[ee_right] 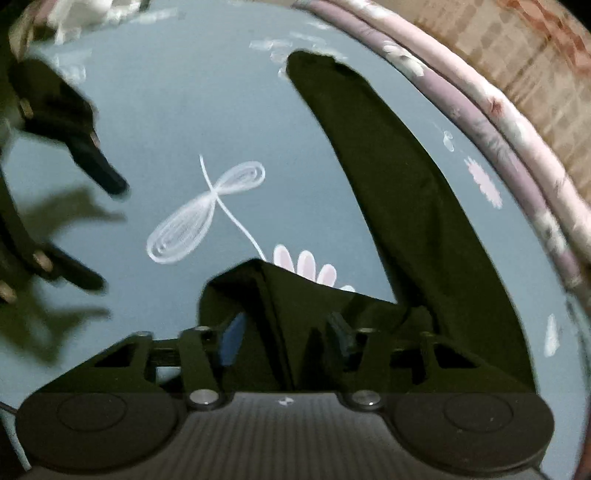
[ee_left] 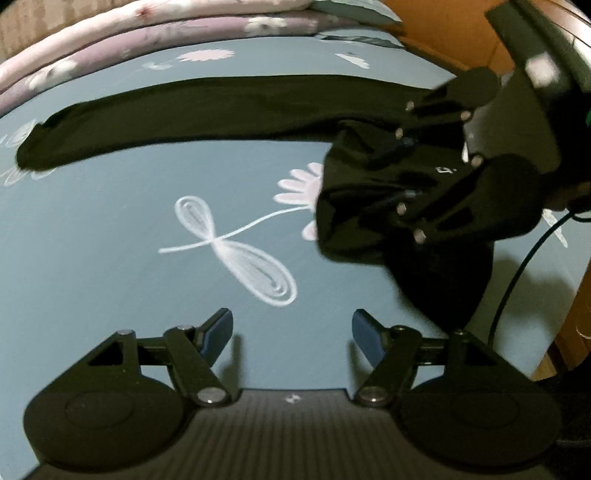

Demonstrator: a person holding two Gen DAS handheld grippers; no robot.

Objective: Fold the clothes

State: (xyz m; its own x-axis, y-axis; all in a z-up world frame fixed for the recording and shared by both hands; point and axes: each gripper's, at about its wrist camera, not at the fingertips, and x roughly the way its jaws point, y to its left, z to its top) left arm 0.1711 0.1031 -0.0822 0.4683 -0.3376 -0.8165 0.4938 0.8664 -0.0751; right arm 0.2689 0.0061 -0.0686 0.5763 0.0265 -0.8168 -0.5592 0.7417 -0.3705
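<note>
On the blue bed sheet [ee_left: 110, 240], black garment [ee_left: 221, 110] stretched out, right gripper [ee_right: 284, 341] gripping its bunched end, left gripper [ee_left: 291, 332] wide apart, holding nothing.

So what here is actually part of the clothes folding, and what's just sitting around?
Part of the job:
- black garment, one end lifted, the rest lying flat
- right gripper, with that lifted end between its fingers
- left gripper, open, holding nothing

Just lying about:
- blue flowered bedsheet underneath
- folded pink and purple quilts at the far edge
- black cable
</note>
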